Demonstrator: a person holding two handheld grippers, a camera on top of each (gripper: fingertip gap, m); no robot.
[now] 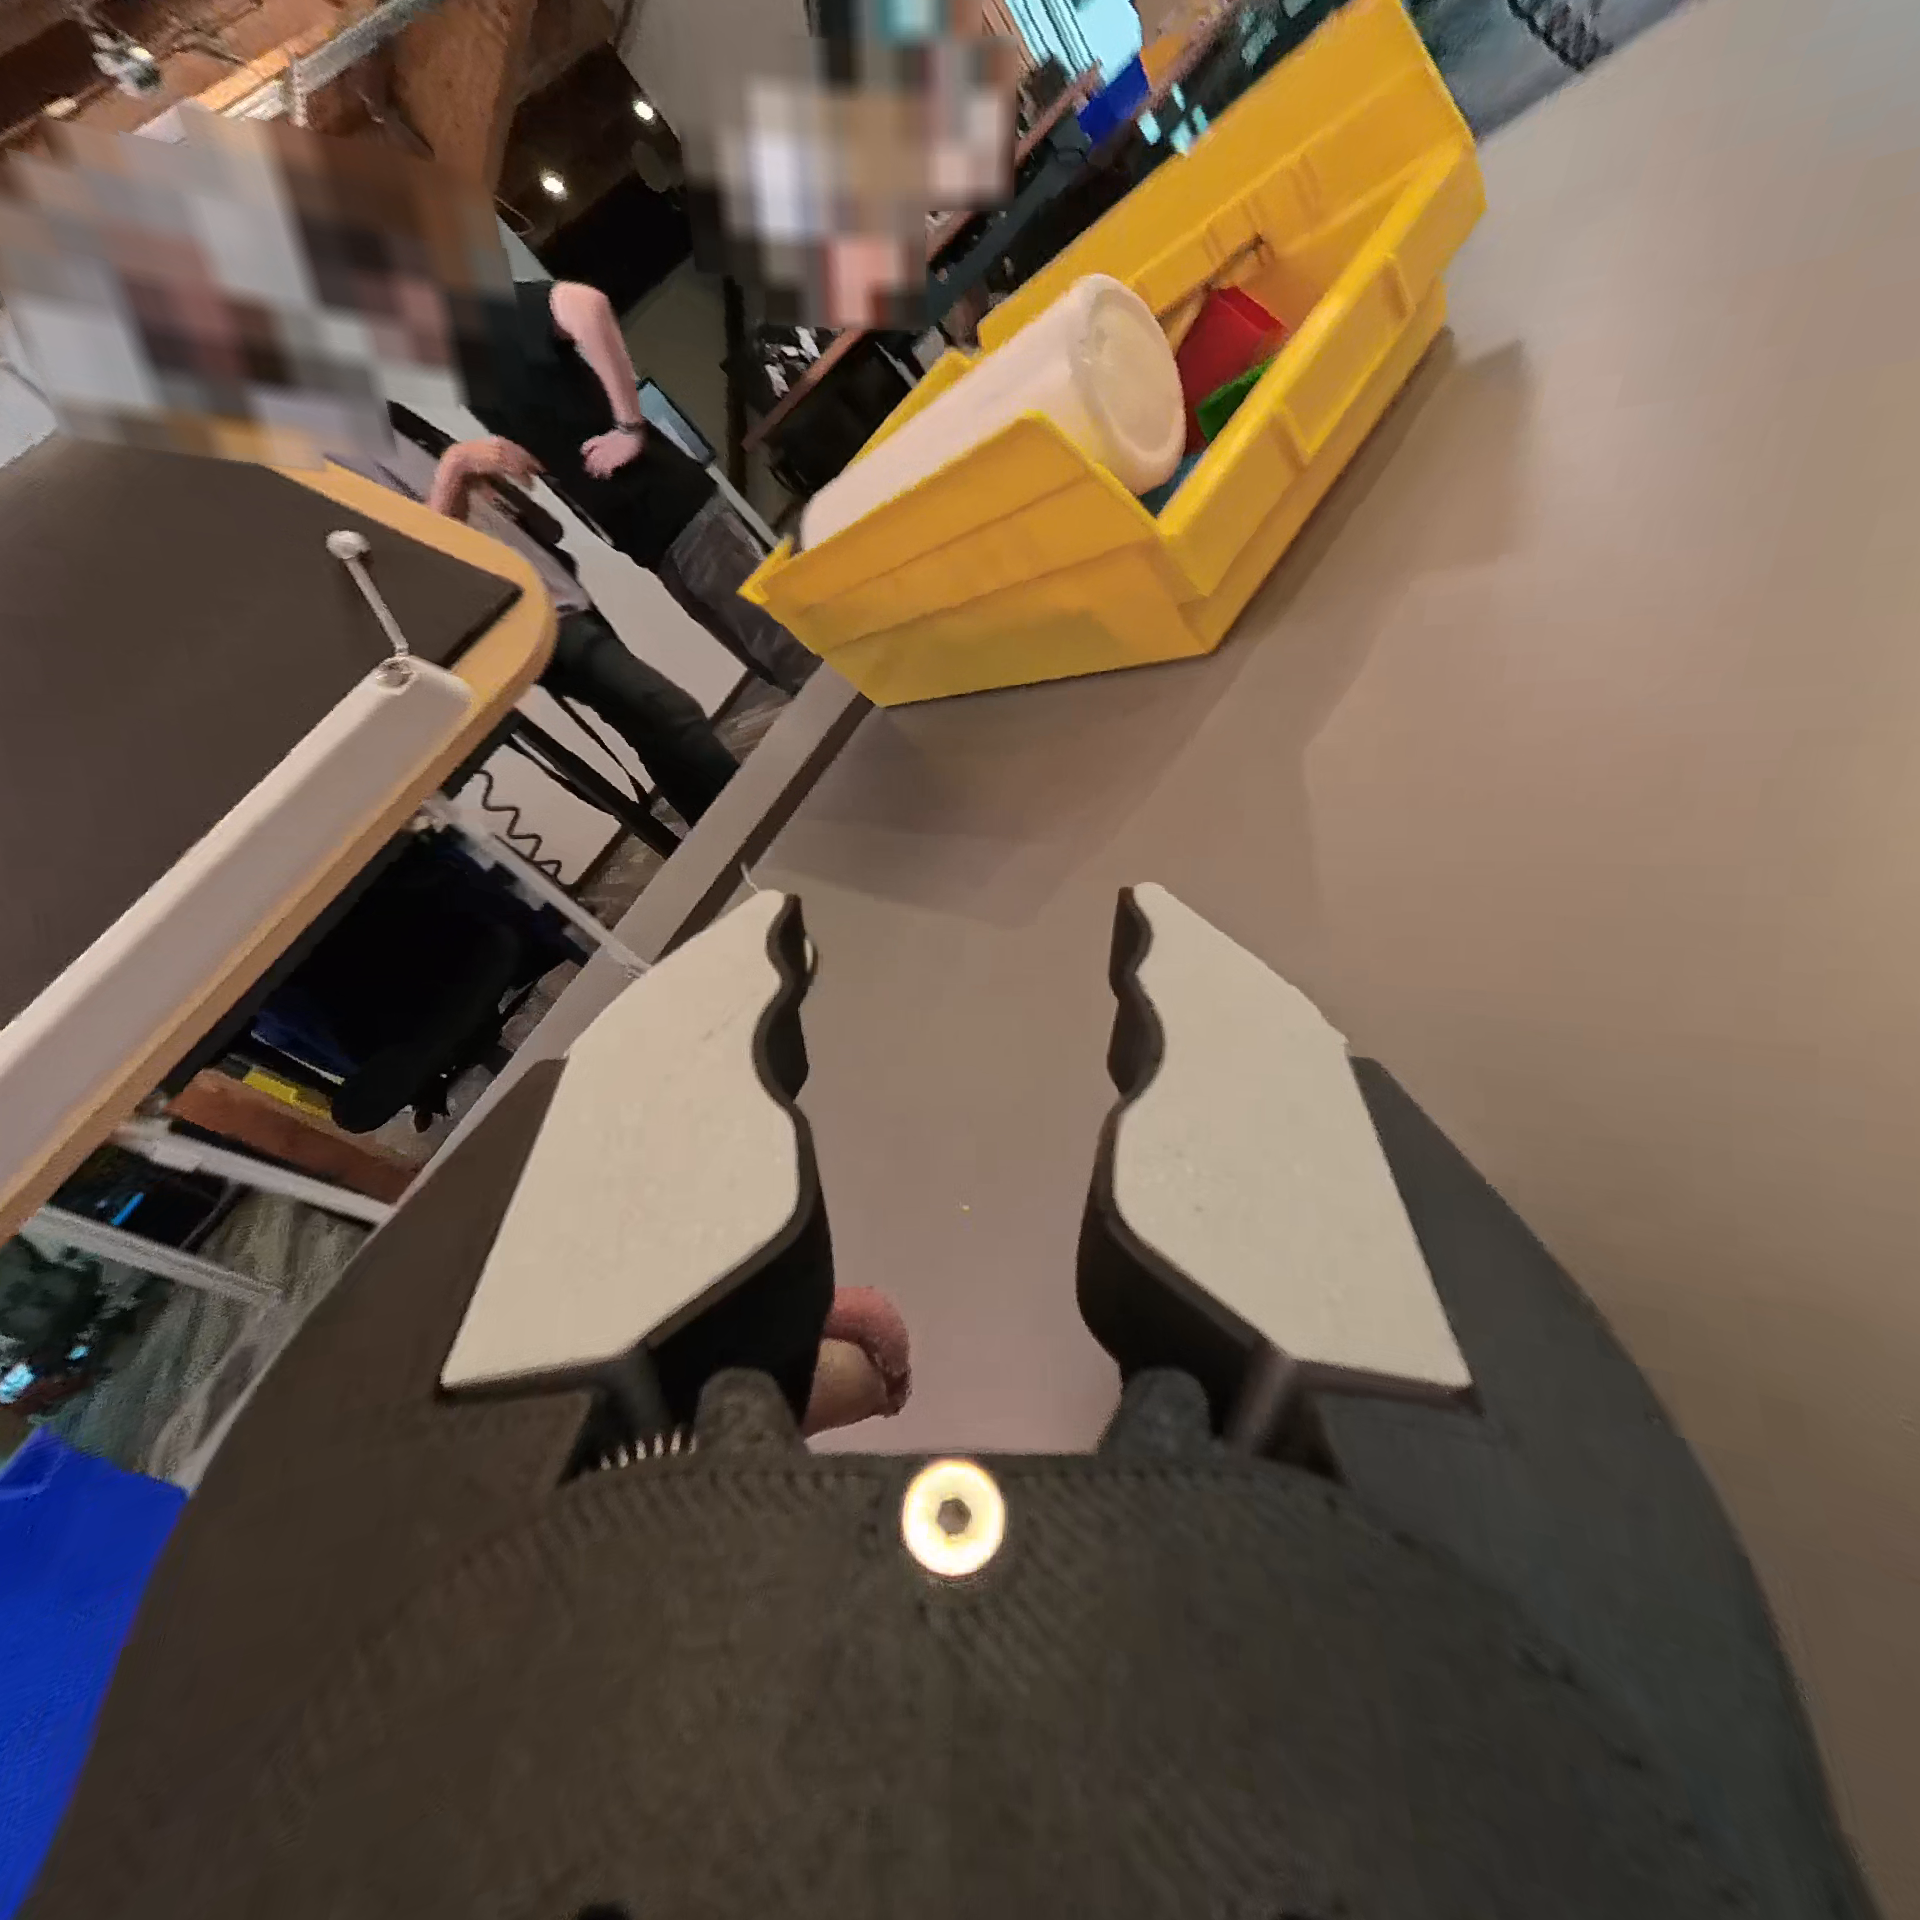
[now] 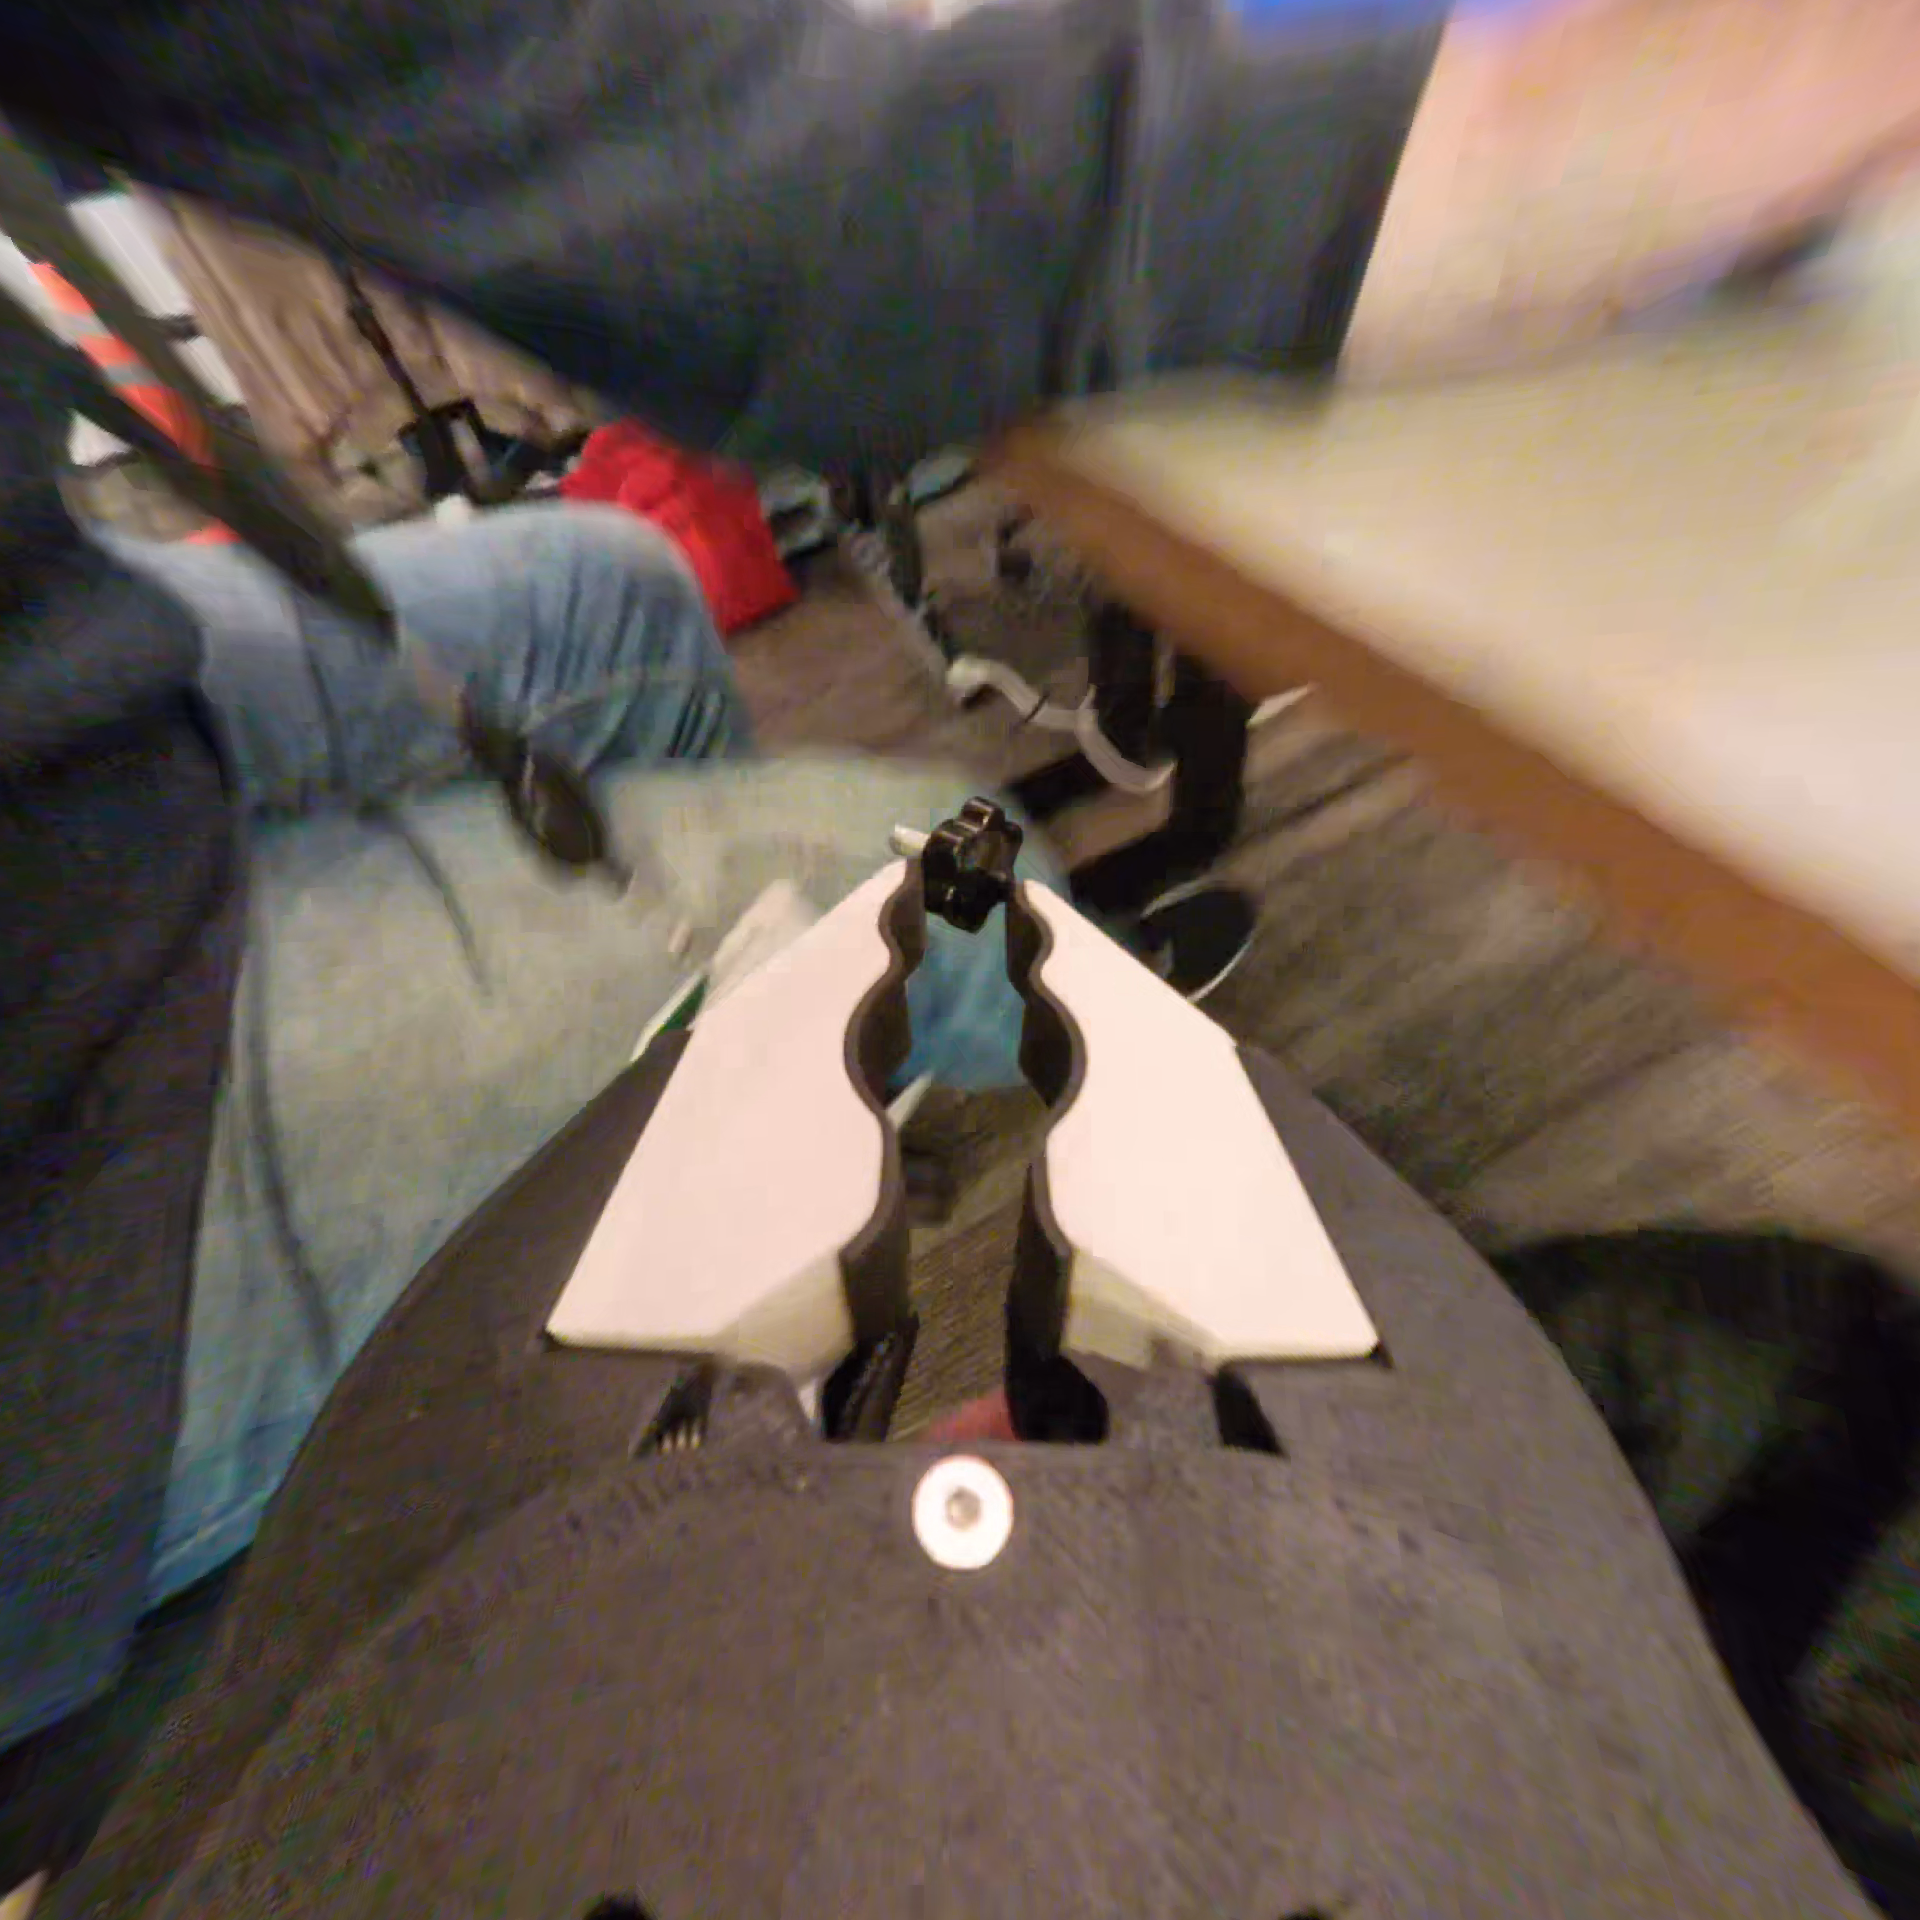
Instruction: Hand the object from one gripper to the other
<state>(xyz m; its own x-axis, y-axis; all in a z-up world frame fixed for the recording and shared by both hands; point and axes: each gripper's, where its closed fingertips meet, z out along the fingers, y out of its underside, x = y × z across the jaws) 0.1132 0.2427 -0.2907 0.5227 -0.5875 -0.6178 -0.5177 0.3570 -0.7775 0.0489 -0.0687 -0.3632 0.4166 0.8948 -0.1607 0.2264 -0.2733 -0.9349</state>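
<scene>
- The right tool [image 2: 961, 894] pinches a small black knob [image 2: 971, 868] with a metal stud at its fingertips, held off the surface over a person's jeans [image 2: 416, 1039].
- The left tool [image 1: 961, 925] gapes empty above the grey surface [image 1: 1455, 831].
- A yellow bin [image 1: 1143, 540] holding a white jar [image 1: 1039, 405] sits farther along that surface.

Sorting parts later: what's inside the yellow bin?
Inside the yellow bin: a white container lying on its side, a red piece, a green piece. Anything beneath them is hidden.
</scene>
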